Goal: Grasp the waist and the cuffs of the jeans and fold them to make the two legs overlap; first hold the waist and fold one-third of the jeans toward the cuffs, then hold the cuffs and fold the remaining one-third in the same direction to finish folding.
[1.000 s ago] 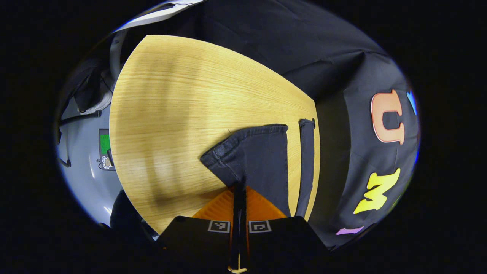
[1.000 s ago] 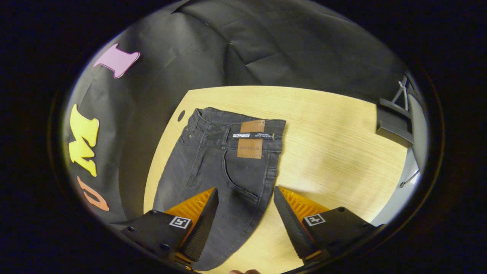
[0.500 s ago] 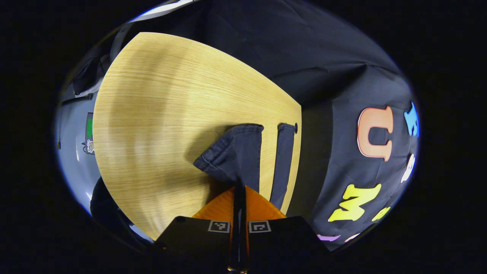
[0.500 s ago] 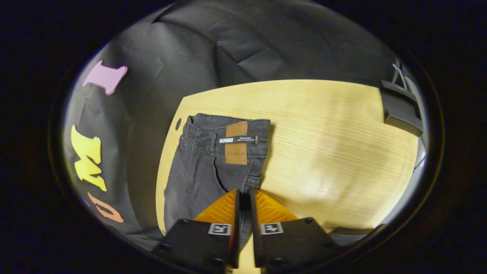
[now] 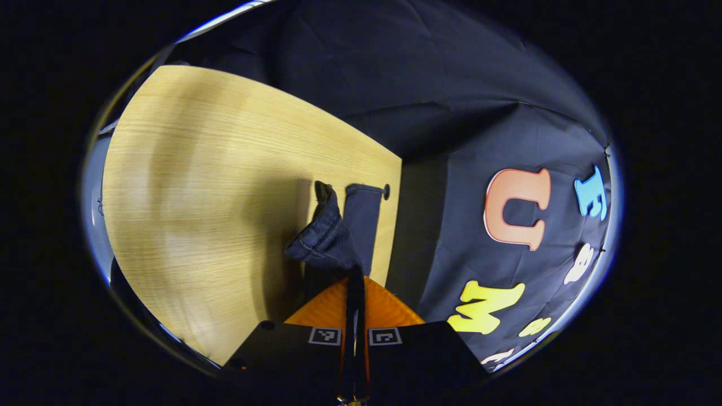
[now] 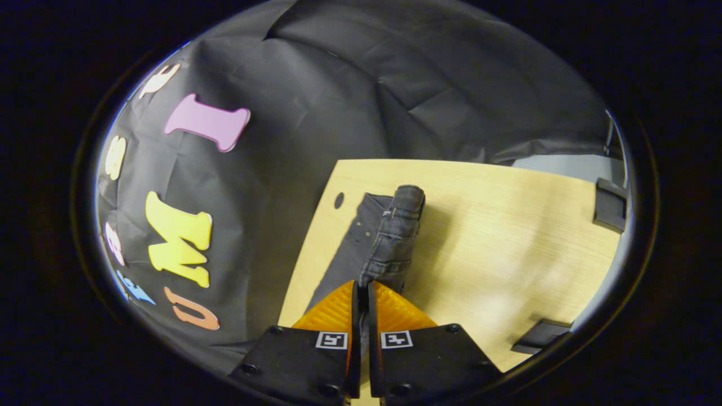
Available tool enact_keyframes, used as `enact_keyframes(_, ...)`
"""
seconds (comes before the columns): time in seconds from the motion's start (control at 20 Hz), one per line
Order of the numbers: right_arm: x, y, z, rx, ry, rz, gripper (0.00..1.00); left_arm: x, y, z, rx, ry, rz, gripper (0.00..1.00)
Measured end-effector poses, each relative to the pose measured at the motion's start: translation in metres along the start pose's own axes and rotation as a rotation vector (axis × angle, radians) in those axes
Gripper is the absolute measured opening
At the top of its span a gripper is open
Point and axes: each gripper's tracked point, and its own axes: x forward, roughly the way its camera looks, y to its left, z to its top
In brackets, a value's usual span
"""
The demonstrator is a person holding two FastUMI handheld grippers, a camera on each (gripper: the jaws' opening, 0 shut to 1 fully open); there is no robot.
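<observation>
**Both tools pinch the dark jeans above the wooden tabletop**

While little else sits near the work, the right gripper view shows a dark block (image 6: 609, 206) at about 3 o'clock on the far tabletop edge and a second dark piece (image 6: 540, 336) at about 4 o'clock by the near edge, both well apart from the cloth. A small round hole (image 6: 339, 200) marks the tabletop corner just beside the jeans; in the left gripper view the same hole (image 5: 386, 192) lies at about 1 o'clock from the cloth.

Light wood with a fine grain makes up the tabletop (image 5: 214, 186), and its bare spread takes the left half of the left gripper view. Black cloth, the wall (image 6: 361, 96), hangs creased behind the tabletop (image 6: 507, 242) and drops past its edge.

The left tool (image 5: 355, 282) has its fingers drawn together on a bunched cuff end of the jeans (image 5: 330, 239), which rises off the wood; a second flat leg lies just beside it toward the tabletop edge. The right tool (image 6: 362, 290) likewise has its fingers pressed nearly together on a fold of the jeans (image 6: 395, 237), the waist part standing up in a narrow ridge toward 12 o'clock, with flatter cloth lying at its 9 o'clock side against the tabletop edge.
</observation>
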Motion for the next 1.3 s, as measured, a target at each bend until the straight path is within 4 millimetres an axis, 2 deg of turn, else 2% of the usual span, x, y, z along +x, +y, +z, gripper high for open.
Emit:
enact_keyframes(0.05,-0.002,0.019,0.003,-0.009,0.004,0.015,0.03,0.005,-0.014,0.000,0.017,0.006,-0.010,0.04)
enact_keyframes(0.1,0.003,0.035,0.006,-0.021,0.011,0.028,0.07,0.012,-0.027,0.001,0.040,0.018,-0.018,0.04)
enact_keyframes(0.25,0.022,0.070,0.013,-0.046,0.022,0.055,0.07,0.039,-0.060,0.004,0.095,0.040,-0.031,0.04)
enact_keyframes(0.3,0.031,0.081,0.015,-0.047,0.026,0.064,0.03,0.048,-0.069,0.005,0.109,0.045,-0.031,0.04)
enact_keyframes(0.4,0.051,0.097,0.021,-0.043,0.025,0.073,0.03,0.073,-0.081,0.014,0.124,0.046,-0.011,0.04)
enact_keyframes(0.45,0.062,0.104,0.023,-0.032,0.024,0.075,0.07,0.087,-0.081,0.020,0.120,0.037,0.024,0.04)
enact_keyframes(0.55,0.088,0.116,0.029,0.006,0.022,0.074,0.07,0.113,-0.082,0.028,0.095,0.035,0.083,0.04)
enact_keyframes(0.65,0.118,0.117,0.029,0.034,0.027,0.058,0.02,0.145,-0.071,0.031,0.107,0.036,0.163,0.04)
enact_keyframes(0.7,0.135,0.116,0.031,0.044,0.027,0.047,0.07,0.169,-0.068,0.034,0.105,0.035,0.194,0.04)
enact_keyframes(0.8,0.173,0.118,0.033,0.044,0.011,0.038,0.07,0.204,-0.063,0.039,0.133,0.035,0.241,0.04)
enact_keyframes(0.85,0.191,0.115,0.033,0.037,0.000,0.022,0.11,0.228,-0.057,0.041,0.185,0.043,0.276,0.04)
enact_keyframes(0.95,0.220,0.108,0.035,0.019,-0.022,-0.008,0.07,0.258,-0.053,0.040,0.265,0.058,0.306,0.04)
enact_keyframes(1.0,0.237,0.099,0.032,0.002,-0.028,-0.038,0.07,0.281,-0.052,0.038,0.305,0.069,0.309,0.04)
enact_keyframes(1.1,0.257,0.092,0.028,-0.015,-0.034,-0.065,0.07,0.303,-0.044,0.034,0.356,0.077,0.329,0.04)
enact_keyframes(1.2,0.266,0.089,0.029,-0.024,-0.053,-0.078,0.07,0.320,-0.036,0.034,0.372,0.074,0.345,0.04)
enact_keyframes(1.3,0.272,0.081,0.027,-0.040,-0.052,-0.092,0.07,0.326,-0.031,0.034,0.388,0.079,0.350,0.04)
